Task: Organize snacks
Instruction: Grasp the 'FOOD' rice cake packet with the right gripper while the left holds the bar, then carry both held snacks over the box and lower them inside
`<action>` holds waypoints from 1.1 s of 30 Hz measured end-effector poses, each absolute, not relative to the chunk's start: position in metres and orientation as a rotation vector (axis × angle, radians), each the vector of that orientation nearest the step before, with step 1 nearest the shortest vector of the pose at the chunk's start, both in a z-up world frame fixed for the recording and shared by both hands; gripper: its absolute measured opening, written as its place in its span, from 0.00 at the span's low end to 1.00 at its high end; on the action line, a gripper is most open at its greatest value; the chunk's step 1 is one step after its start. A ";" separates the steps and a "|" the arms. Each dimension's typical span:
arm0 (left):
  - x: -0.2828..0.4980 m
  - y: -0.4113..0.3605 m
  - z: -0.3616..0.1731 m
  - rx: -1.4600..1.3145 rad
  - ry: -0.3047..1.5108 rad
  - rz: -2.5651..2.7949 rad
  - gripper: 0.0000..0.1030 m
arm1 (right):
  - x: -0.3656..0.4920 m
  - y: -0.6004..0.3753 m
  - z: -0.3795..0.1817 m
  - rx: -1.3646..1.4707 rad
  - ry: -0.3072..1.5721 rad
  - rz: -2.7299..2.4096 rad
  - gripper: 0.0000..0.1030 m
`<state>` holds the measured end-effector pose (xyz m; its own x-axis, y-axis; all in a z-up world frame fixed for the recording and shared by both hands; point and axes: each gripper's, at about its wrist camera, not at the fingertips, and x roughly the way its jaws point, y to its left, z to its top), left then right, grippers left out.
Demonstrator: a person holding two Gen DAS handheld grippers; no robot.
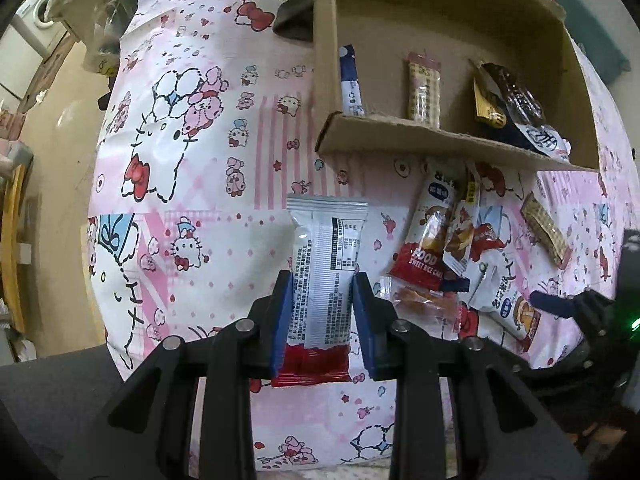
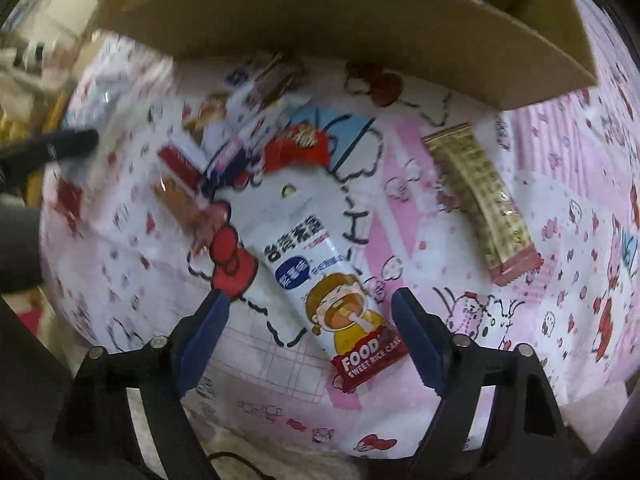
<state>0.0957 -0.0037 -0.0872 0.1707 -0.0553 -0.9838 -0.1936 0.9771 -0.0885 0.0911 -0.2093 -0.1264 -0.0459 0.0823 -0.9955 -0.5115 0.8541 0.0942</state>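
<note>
My left gripper [image 1: 323, 280] is shut on a white-and-silver snack packet [image 1: 326, 236] with a red end, held lengthwise above the patterned cloth. A cardboard box [image 1: 440, 138] lies at the upper right with several snacks inside, among them a checked bar [image 1: 424, 88] and a dark packet [image 1: 516, 96]. In front of the box is a loose pile of snacks [image 1: 440, 240]. My right gripper [image 2: 310, 296] is open over a white rice-cake packet [image 2: 304, 248] that lies on the cloth between its fingers; the pads do not press it. A gold wafer bar [image 2: 480, 200] lies apart to the right.
A pink cartoon-print cloth [image 1: 200, 160] covers the table. A dark cloth [image 1: 296, 12] lies left of the box. The box's flap [image 2: 340, 24] overhangs the pile. The table's left edge drops to the floor [image 1: 60, 200]; a washing machine [image 1: 40, 16] stands far off.
</note>
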 end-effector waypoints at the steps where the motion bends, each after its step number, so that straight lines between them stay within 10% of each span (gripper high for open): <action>1: 0.092 -0.003 -0.087 -0.211 1.398 0.100 0.25 | 0.089 -0.207 -0.129 -0.377 1.549 0.495 0.77; 4: 0.092 -0.001 -0.087 -0.213 1.397 0.099 0.25 | 0.084 -0.202 -0.131 -0.419 1.531 0.503 0.74; 9: 0.091 0.001 -0.088 -0.196 1.388 0.105 0.25 | 0.076 -0.195 -0.123 -0.399 1.526 0.539 0.35; 33: 0.067 0.010 0.001 -0.168 1.204 0.142 0.25 | 0.090 -0.271 -0.001 0.196 1.203 0.672 0.32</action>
